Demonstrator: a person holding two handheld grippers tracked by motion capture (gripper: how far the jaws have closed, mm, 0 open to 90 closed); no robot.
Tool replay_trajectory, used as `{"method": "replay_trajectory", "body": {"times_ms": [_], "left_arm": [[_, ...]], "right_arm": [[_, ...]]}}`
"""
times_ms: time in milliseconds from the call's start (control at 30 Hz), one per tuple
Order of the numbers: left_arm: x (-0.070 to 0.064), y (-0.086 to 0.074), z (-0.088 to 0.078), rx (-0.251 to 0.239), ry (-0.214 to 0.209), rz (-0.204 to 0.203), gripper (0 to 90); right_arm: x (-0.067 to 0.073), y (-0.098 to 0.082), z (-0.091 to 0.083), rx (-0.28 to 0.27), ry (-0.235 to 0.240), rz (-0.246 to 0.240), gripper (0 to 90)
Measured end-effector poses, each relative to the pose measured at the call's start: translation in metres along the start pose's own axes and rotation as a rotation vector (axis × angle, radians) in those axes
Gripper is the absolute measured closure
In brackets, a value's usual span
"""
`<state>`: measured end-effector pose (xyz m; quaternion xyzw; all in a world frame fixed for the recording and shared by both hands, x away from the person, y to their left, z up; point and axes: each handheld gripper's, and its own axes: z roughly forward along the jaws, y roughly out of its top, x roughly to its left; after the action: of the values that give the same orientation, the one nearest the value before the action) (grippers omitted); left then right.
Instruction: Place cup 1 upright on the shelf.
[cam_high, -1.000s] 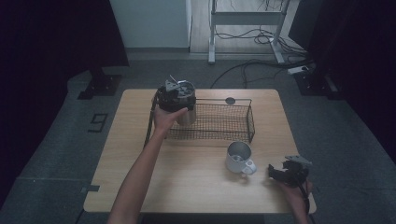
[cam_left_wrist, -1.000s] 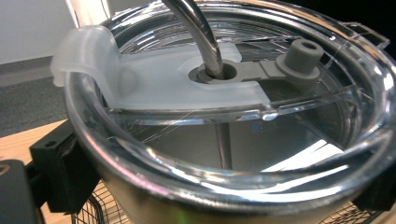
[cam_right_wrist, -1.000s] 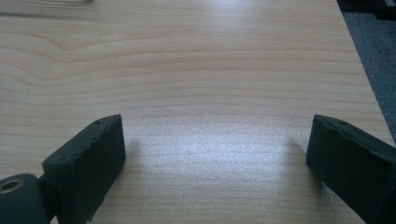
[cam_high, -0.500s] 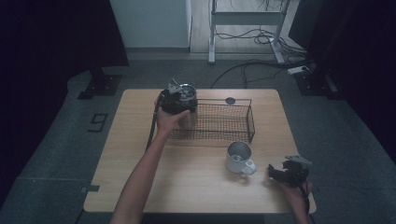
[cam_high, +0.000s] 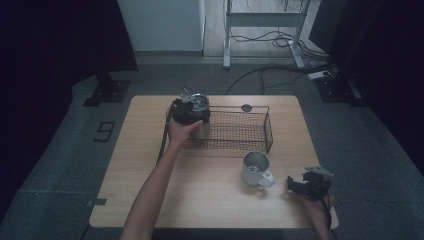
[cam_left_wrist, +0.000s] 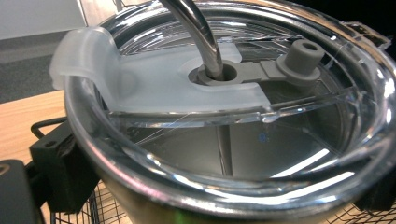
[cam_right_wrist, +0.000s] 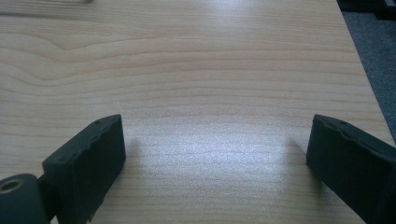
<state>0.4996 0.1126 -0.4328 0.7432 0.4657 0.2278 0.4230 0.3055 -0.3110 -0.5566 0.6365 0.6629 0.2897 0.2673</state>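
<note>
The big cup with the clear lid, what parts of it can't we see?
- Tumbler base: left gripper view, cut off by the bottom edge.
- Metal straw top: same view, cut off by the top edge.
- Tumbler side: high view, hidden behind the left gripper and hand.

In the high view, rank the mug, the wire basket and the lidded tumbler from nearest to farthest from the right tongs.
From the right tongs, at the table's near right corner:
1. Mug, just to their left, standing on the table.
2. Wire basket, mid-table, beyond the mug.
3. Lidded tumbler, at the basket's far left end, held in the left tongs.
</note>
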Motion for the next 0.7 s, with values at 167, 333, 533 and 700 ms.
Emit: {"method": "replay_trajectory", "body": {"times_ms": [167, 333, 533, 700], "left_arm": [[0.000, -0.003, 0.003, 0.007, 0.002, -0.001, 4.2], [0.000, -0.008, 0.007, 0.020, 0.004, -0.004, 4.2], [-0.001, -0.011, 0.011, 0.030, 0.002, -0.003, 4.2], [-0.001, -0.012, 0.013, 0.032, 0.000, -0.009, 4.2]], "right_arm": [[0.000, 0.000, 0.000, 0.000, 0.000, 0.000, 4.5], [0.000, 0.000, 0.000, 0.000, 0.000, 0.000, 4.5], [0.000, 0.000, 0.000, 0.000, 0.000, 0.000, 4.5], [0.000, 0.000, 0.000, 0.000, 0.000, 0.000, 4.5]]}}
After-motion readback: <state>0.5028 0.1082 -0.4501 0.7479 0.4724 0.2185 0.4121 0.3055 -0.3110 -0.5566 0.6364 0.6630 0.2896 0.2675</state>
